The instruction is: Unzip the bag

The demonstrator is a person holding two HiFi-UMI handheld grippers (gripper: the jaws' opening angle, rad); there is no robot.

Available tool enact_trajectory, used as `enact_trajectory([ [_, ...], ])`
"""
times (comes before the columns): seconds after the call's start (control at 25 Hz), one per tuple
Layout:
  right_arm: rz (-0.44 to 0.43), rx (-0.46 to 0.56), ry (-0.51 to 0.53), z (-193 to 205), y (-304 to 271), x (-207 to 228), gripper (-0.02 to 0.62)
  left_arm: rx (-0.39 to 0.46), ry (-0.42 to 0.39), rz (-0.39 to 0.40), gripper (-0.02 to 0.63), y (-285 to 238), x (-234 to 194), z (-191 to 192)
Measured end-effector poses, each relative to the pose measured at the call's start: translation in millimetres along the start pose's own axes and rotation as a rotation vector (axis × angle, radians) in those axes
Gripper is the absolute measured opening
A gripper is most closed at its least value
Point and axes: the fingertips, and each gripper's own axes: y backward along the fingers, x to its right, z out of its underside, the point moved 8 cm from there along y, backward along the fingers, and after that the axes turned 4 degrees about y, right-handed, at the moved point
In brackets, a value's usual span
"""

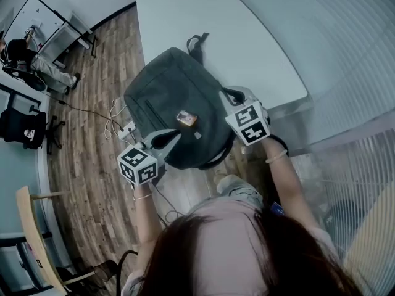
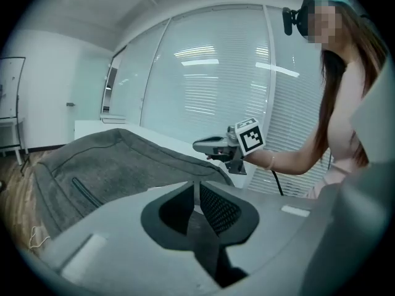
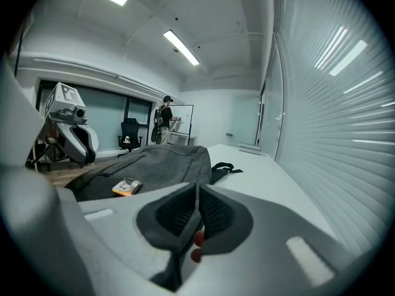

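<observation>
A dark grey backpack [image 1: 173, 97] lies flat on the near end of the white table [image 1: 247, 42] and overhangs its edge towards me. A small orange tag [image 1: 186, 118] rests on its front. My left gripper [image 1: 175, 137] hovers over the bag's near left corner, pads together with nothing between them. My right gripper [image 1: 228, 97] is at the bag's right side by a black strap [image 1: 233, 94], also shut and empty. In the left gripper view the bag [image 2: 105, 165] spreads ahead, with the right gripper [image 2: 197, 145] beyond it. The right gripper view shows the bag [image 3: 160, 162] and tag [image 3: 126, 187].
A wooden floor [image 1: 86, 184] runs along the left, with a power strip and cables [image 1: 123, 128] beside the table. Chairs [image 1: 24, 128] and a person [image 1: 31, 60] are at the far left. A glass wall with blinds [image 1: 352, 91] is close on the right.
</observation>
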Motion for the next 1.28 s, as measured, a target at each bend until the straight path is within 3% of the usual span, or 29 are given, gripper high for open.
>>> enact_trajectory([
  [0.24, 0.034, 0.038, -0.016, -17, 19, -25, 0.006, 0.118, 0.028, -0.127, 0.032, 14, -2, -9],
  [0.44, 0.052, 0.058, -0.022, -32, 36, -50, 0.005, 0.209, 0.058, -0.179, 0.017, 34, 5, -17],
  [1.04, 0.172, 0.162, -0.022, -56, 88, -105, 0.003, 0.314, 0.051, -0.296, 0.011, 83, 45, -15],
  [1.28, 0.195, 0.171, -0.025, -59, 114, -125, 0.003, 0.330, 0.059, -0.304, 0.011, 98, 66, -5],
])
